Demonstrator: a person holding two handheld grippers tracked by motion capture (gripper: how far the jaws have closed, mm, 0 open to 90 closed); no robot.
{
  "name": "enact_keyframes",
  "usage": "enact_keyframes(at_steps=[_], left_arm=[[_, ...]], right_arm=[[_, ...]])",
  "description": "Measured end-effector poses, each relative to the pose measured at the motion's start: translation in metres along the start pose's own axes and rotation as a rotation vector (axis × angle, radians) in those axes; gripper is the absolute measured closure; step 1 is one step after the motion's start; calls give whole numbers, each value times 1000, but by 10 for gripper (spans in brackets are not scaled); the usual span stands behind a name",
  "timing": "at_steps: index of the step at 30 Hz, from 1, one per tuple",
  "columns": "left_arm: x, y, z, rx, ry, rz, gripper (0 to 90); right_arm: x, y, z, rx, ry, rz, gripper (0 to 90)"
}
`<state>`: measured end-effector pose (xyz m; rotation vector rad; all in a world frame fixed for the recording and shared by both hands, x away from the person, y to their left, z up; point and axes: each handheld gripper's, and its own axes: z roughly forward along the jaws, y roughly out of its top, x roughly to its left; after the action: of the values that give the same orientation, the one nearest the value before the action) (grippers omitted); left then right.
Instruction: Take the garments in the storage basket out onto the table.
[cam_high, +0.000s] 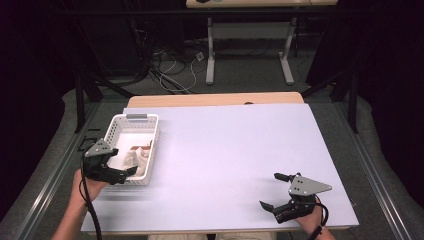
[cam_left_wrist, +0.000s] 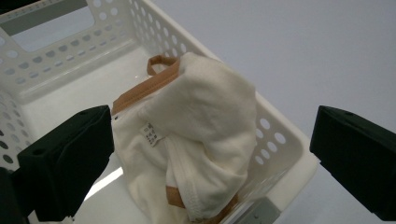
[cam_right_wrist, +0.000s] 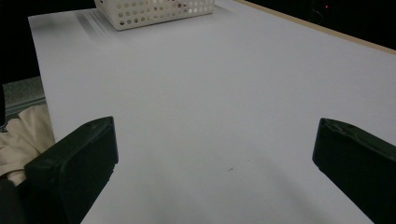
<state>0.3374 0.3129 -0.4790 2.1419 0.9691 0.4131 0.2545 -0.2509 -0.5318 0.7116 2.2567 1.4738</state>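
left claw (cam_high: 121, 161) spread wide over cream cloth (cam_left_wrist: 196, 140) in white basket (cam_high: 131, 122) | right claw (cam_high: 276, 190) spread wide, empty, over counter (cam_high: 230, 150)

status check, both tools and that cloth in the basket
Left tool open, over the basket. Right tool open, empty, low over bare table. Cream cloth bunched inside the basket, ungripped. Nothing in the way.

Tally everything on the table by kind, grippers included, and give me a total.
White perforated basket: 1
Cream garment with tan trim, lying inside the basket: 1
Grippers: 2, the left gripper at the basket, the right gripper over bare table, both open
Total: 4
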Motion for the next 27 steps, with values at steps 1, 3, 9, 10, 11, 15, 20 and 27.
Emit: enact_keyframes(at_steps=[1, 3, 9, 10, 11, 15, 20, 27], left_arm=[[0, 0, 1, 8, 1, 0, 0], [1, 1, 3, 24, 0, 8, 0], [5, 7, 13, 89, 1, 24, 0], [5, 8, 15, 107, 1, 29, 0], [6, 10, 17, 121, 4, 37, 0], [9, 15, 26, 168, -23, 56, 0], [11, 20, 36, 221, -44, 74, 0], [18, 25, 48, 311, -107, 96, 0]], right_arm=[[0, 0, 1, 0, 0, -1, 0], [0, 0, 1, 3, 2, -3, 0], [0, 0, 1, 5, 1, 2, 0], [0, 0, 1, 7, -1, 2, 0], [0, -1, 1, 6, -2, 4, 0], [-1, -1, 2, 9, -8, 5, 0], [-1, -1, 1, 9, -6, 7, 0], [-2, -1, 0, 12, -12, 12, 0]])
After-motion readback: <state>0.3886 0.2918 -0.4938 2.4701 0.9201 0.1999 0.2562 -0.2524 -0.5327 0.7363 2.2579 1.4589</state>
